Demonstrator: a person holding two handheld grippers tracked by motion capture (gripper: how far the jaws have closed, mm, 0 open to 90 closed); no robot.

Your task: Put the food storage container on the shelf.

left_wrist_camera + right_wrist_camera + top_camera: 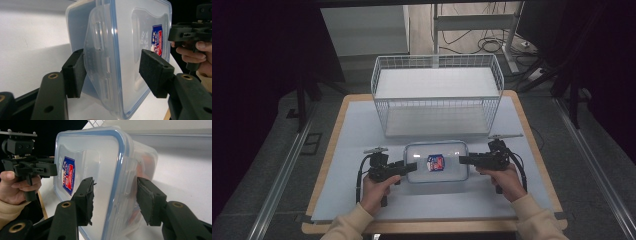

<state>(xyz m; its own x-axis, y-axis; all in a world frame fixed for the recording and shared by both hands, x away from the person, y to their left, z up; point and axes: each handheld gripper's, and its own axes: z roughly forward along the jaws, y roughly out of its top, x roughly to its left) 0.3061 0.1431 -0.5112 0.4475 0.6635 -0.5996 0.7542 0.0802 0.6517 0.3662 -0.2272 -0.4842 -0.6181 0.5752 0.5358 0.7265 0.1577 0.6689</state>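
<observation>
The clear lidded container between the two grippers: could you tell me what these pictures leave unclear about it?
- Contents: orange shapes show through the container wall in the right gripper view, blurred by the plastic.
- Label: too small in the high view, edge-on in both gripper views.
- Left gripper: contact with the latch flap uncertain.

left tool [411,168] and right tool [463,160] flank a lidded container [436,162] before a wire basket [437,95].

Wood-edged bench [330,150] with pale grey top on grey carpet floor [257,165]. Metal floor rails [279,182] on both sides. Behind: white cabinet [364,30], white metal frame legs [472,22], tangled cables [484,42]. Dark surroundings at both sides.
</observation>
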